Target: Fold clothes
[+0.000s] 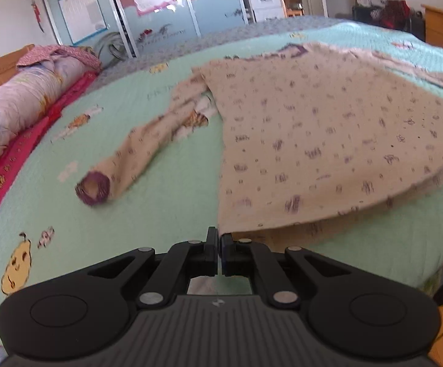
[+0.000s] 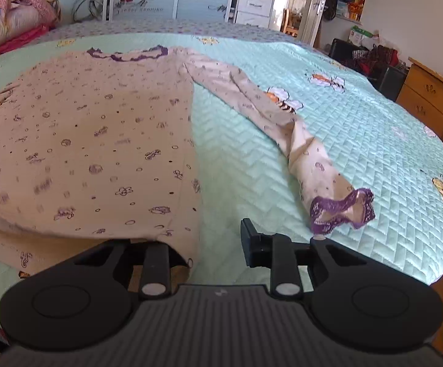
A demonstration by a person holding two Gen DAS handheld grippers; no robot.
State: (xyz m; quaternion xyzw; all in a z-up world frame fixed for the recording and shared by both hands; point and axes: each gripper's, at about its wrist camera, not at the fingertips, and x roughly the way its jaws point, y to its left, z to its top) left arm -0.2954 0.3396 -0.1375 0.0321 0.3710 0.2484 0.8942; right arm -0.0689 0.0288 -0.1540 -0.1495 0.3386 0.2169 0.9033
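One top (image 1: 328,140) lies spread on the green quilt (image 1: 166,183), neck away from us, two sleeves flung out sideways. At its left hem corner, the left gripper (image 1: 220,244) has its jaws clenched on the cloth, which lifts slightly off the bed. The right gripper (image 2: 218,238) sits at the right hem corner with jaws released; the left finger is hidden under the hem, the right one (image 2: 247,235) is bare. This looks like the opening fold. Next, I'd say, the right must pinch its corner so both can carry the hem toward the neck. The right sleeve (image 2: 282,128) ends near that gripper.
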